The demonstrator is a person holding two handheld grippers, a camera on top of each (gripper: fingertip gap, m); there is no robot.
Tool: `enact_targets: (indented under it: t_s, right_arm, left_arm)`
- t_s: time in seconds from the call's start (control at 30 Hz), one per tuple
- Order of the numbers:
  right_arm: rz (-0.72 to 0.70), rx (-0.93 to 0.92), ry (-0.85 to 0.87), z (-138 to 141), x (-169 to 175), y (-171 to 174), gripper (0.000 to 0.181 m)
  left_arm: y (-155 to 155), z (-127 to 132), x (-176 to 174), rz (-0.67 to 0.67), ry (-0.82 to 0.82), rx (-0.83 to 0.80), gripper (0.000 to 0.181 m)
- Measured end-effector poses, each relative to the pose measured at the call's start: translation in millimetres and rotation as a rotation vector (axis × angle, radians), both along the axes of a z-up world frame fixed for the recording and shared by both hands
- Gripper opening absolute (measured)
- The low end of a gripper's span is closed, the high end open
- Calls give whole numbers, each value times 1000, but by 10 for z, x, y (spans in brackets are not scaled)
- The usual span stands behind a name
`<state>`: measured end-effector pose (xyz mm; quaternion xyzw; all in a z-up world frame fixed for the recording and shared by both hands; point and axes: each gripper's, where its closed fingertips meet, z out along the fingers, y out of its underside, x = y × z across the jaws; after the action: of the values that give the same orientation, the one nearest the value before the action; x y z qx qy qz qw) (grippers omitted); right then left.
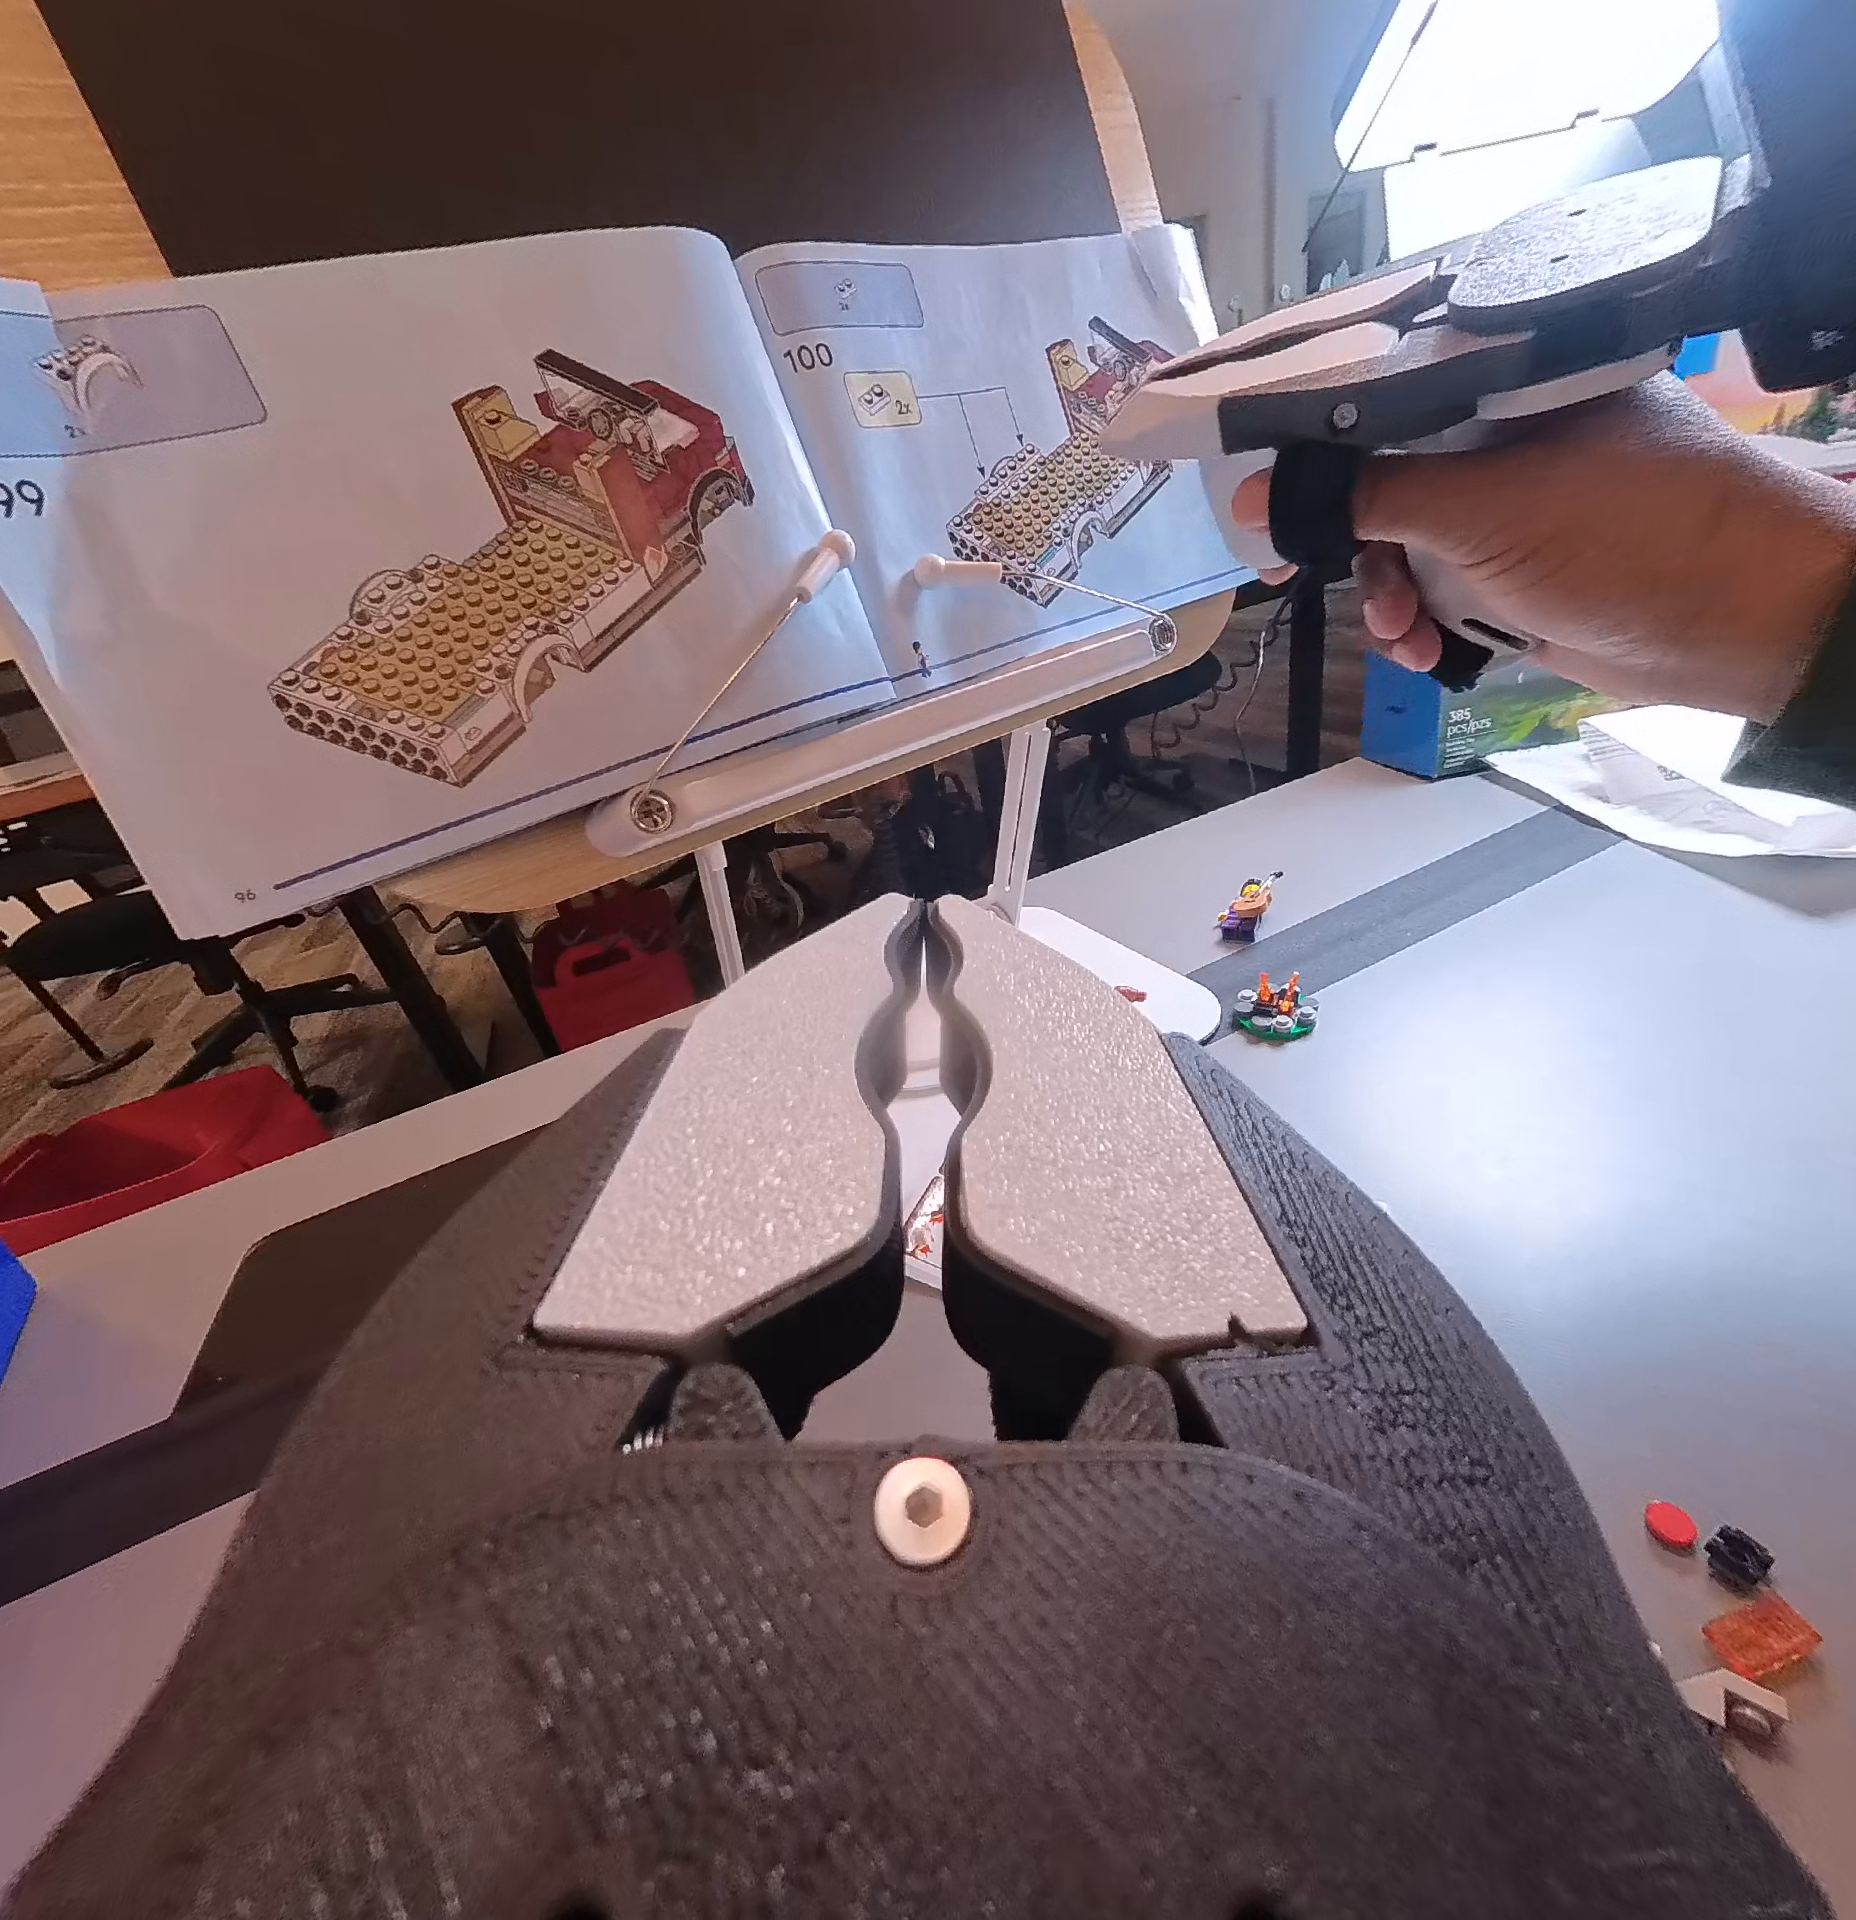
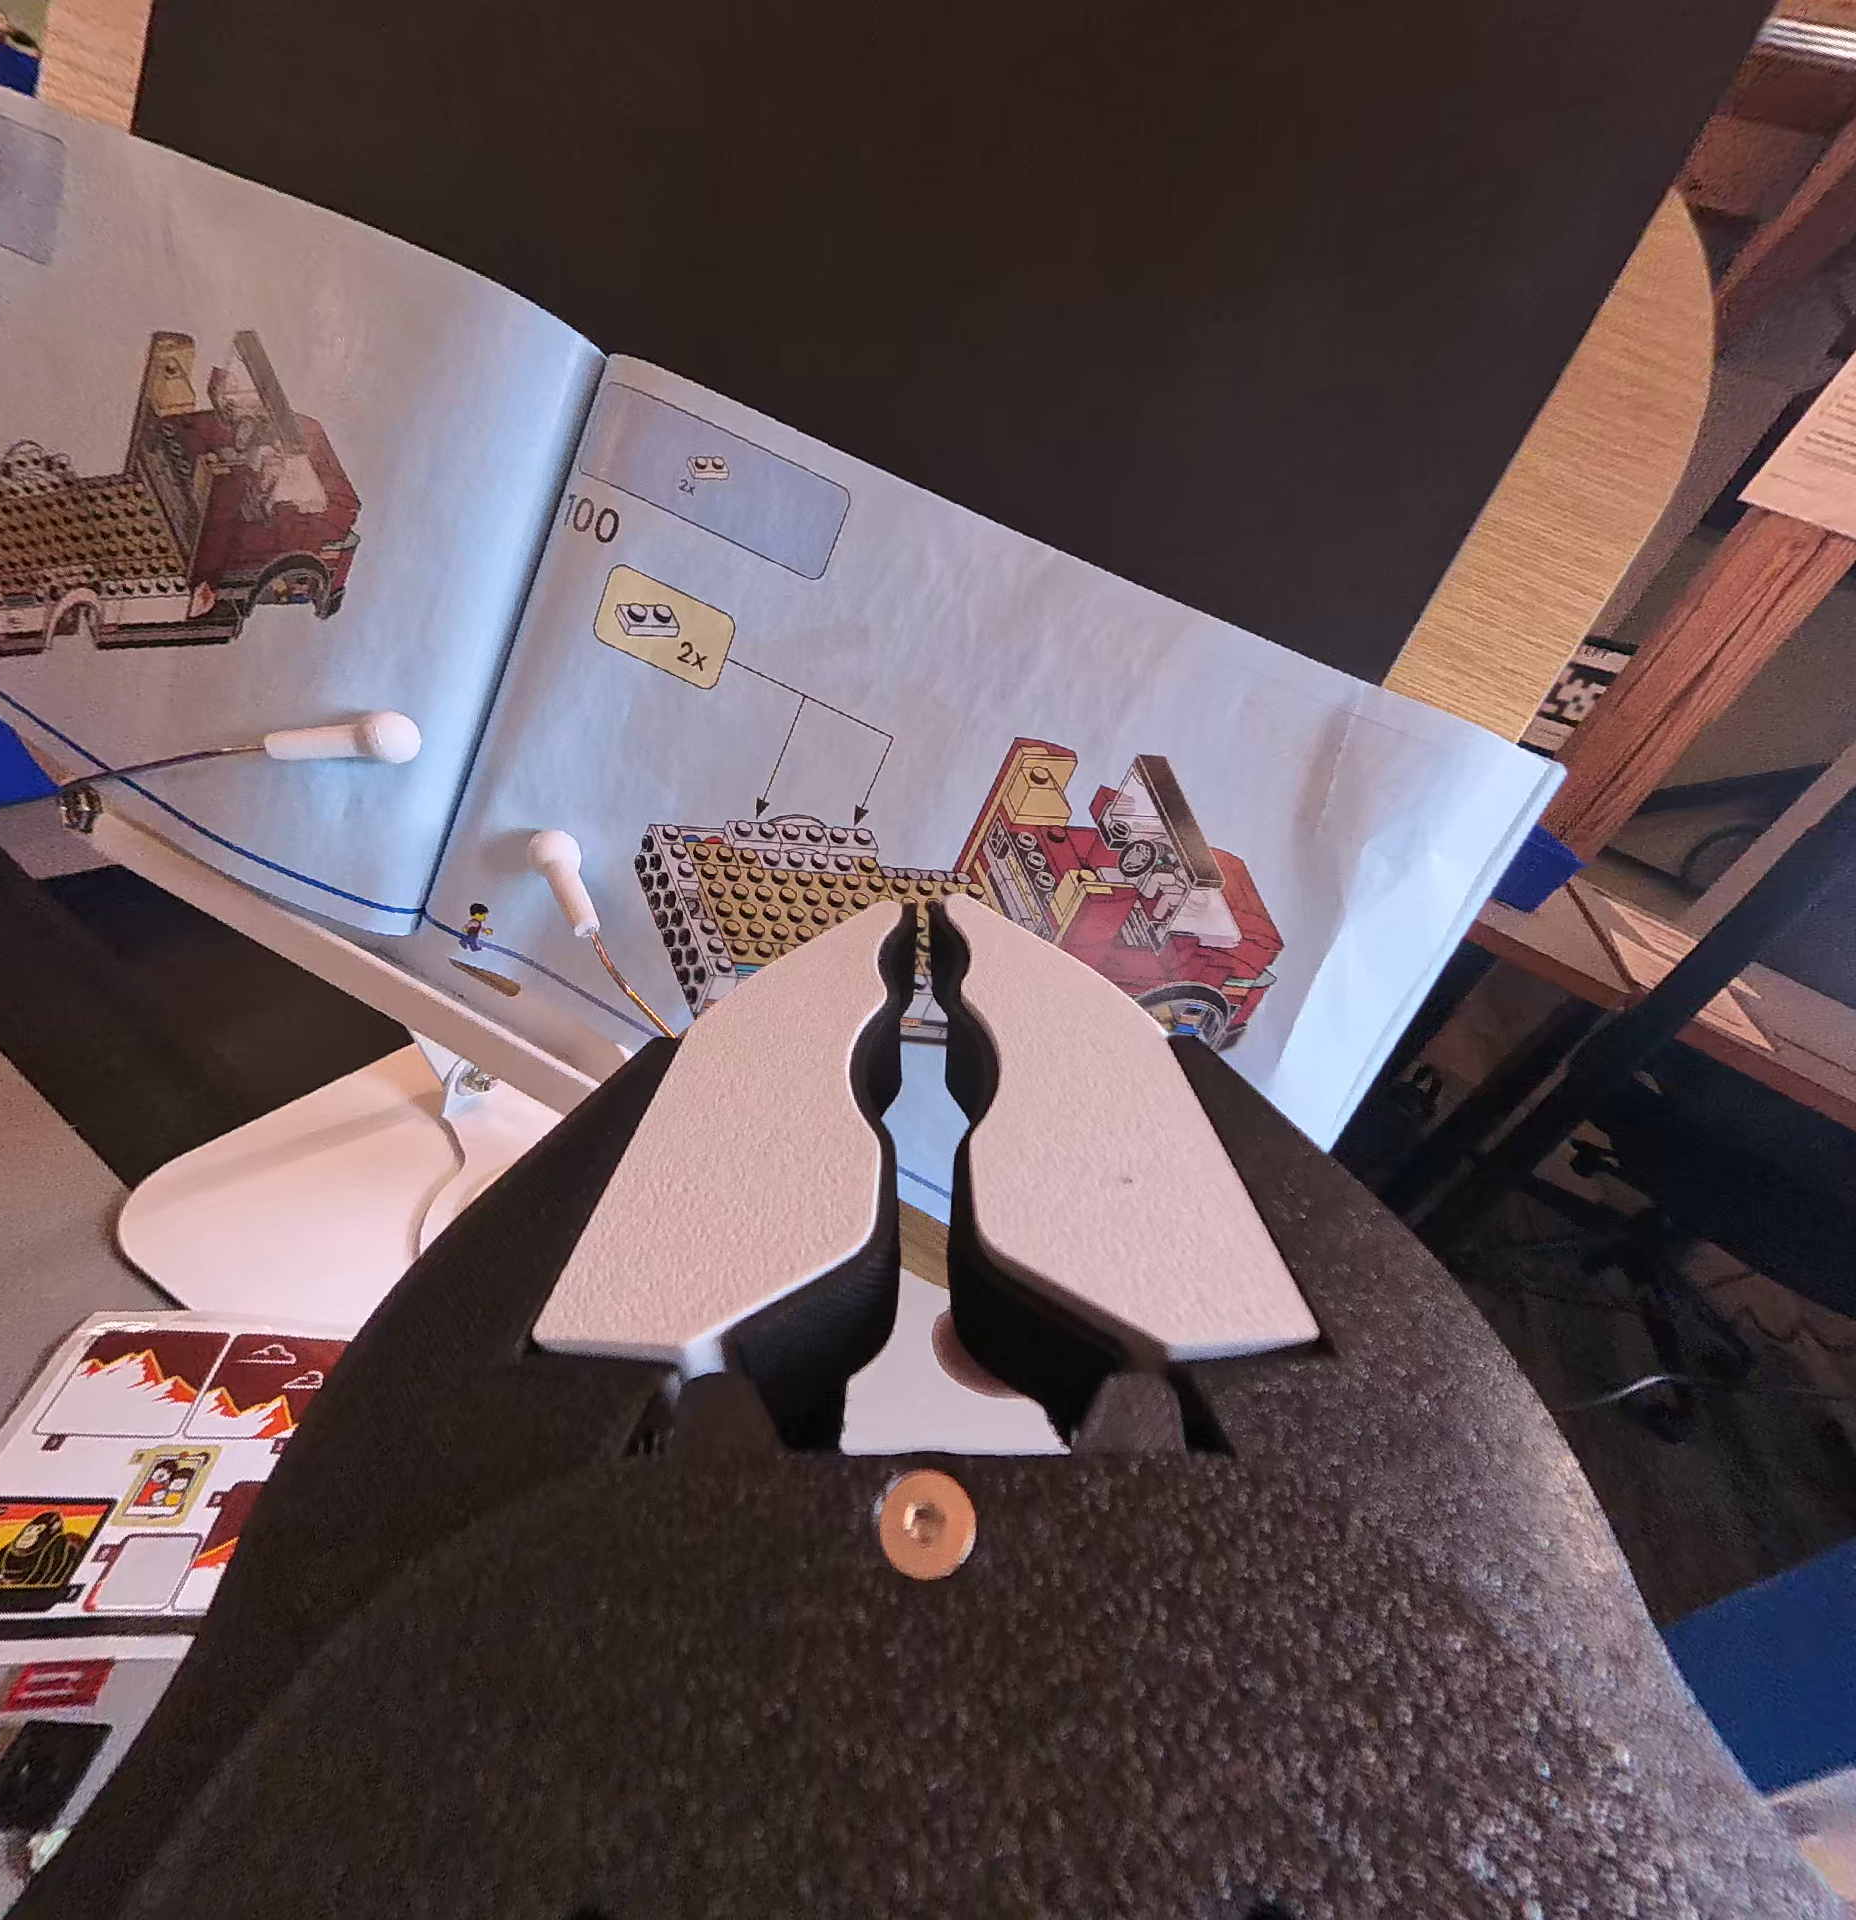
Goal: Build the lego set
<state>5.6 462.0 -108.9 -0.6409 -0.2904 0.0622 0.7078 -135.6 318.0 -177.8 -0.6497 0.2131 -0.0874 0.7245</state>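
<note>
An open instruction booklet (image 1: pixel 436 499) rests on a white stand (image 1: pixel 882 717) at the back of the grey table (image 1: pixel 1526 1195). My left gripper (image 1: pixel 926 914) is shut and empty, held above the table and pointing at the stand. My right gripper (image 1: pixel 1111 431) is held by a hand at the upper right, its tips against or just before the booklet's right page. In the right wrist view the right gripper (image 2: pixel 924 914) is shut and empty, in front of the truck drawing on that page (image 2: pixel 1007 727). No built model shows in either view.
A minifigure (image 1: pixel 1251 904) and a small campfire build (image 1: pixel 1275 1013) stand beyond the left gripper. Loose pieces lie at the right: red round (image 1: pixel 1670 1525), black (image 1: pixel 1737 1555), clear orange (image 1: pixel 1760 1636). A sticker sheet (image 2: pixel 124 1455) lies by the stand base (image 2: pixel 300 1195). A blue box (image 1: pixel 1443 717) stands at the far right. Across from one pair of fingers to the other is roughly 20 cm. The small campfire build (image 1: pixel 1275 1013) lies around 20 cm away from my right fingertips.
</note>
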Motion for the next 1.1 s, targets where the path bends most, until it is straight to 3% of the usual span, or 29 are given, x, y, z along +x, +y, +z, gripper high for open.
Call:
enact_targets:
  t_s: [0.27, 0.77, 0.97, 1.03, 1.1]
  right_arm:
    - [5, -1, 10, 0, 42, -20, 3]
    - [67, 2, -55, -66, -282, -91, 4]
    - [68, 17, -121, -39, -195, -295, 9]
    - [64, 5, -148, -47, -148, -428, 13]
    - [81, 3, -158, -41, -122, -626, 16]
  left_arm:
    - [-1, -12, 14, -4, 5, -2, 0]
    - [13, -50, 15, -7, 4, -12, 0]
    - [12, -53, 46, -24, -5, -19, 0]
    - [-11, -78, 121, -71, -14, -48, 0]
    - [-116, -79, 312, -215, -73, -107, 2]
